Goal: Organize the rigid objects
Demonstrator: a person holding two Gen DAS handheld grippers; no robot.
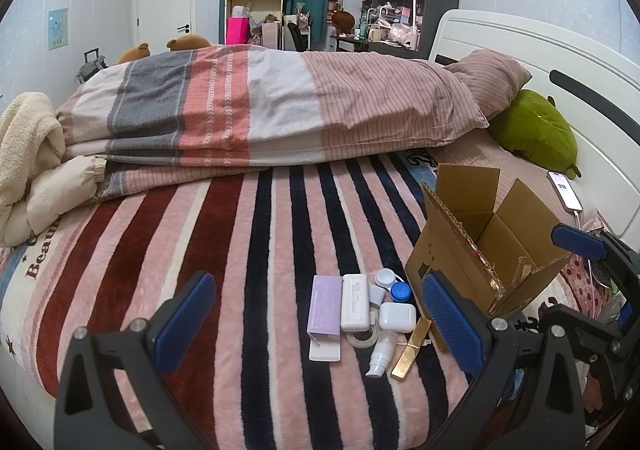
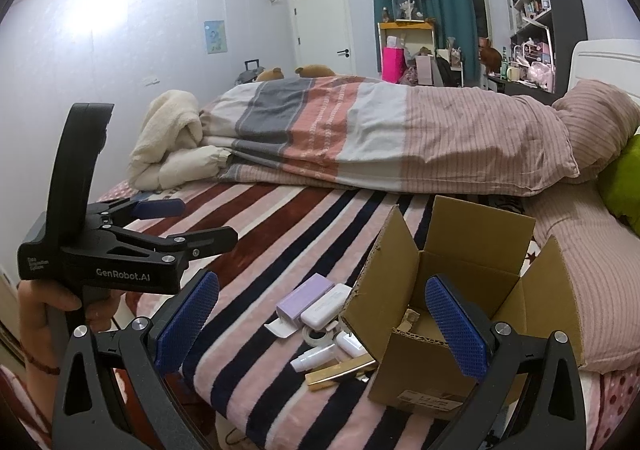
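Note:
A cluster of small rigid items lies on the striped blanket: a purple box [image 1: 323, 308], a white case [image 1: 354, 302], an earbud case [image 1: 397, 317], a blue-lidded lens case [image 1: 394, 288], a tape roll [image 1: 363, 338], a white bottle [image 1: 381, 354] and a gold bar [image 1: 412, 348]. An open cardboard box [image 1: 480, 250] stands right of them. My left gripper [image 1: 320, 326] is open and empty, hovering over the cluster. In the right wrist view the purple box [image 2: 305, 296] and cardboard box [image 2: 460, 290] show. My right gripper [image 2: 322, 328] is open and empty.
A folded striped duvet [image 1: 260, 110] lies across the bed behind. A green plush [image 1: 536, 128] and a charging phone [image 1: 565, 191] sit by the white headboard. A cream jacket [image 1: 36, 170] is at the left. The left gripper [image 2: 160, 226] shows in the right view.

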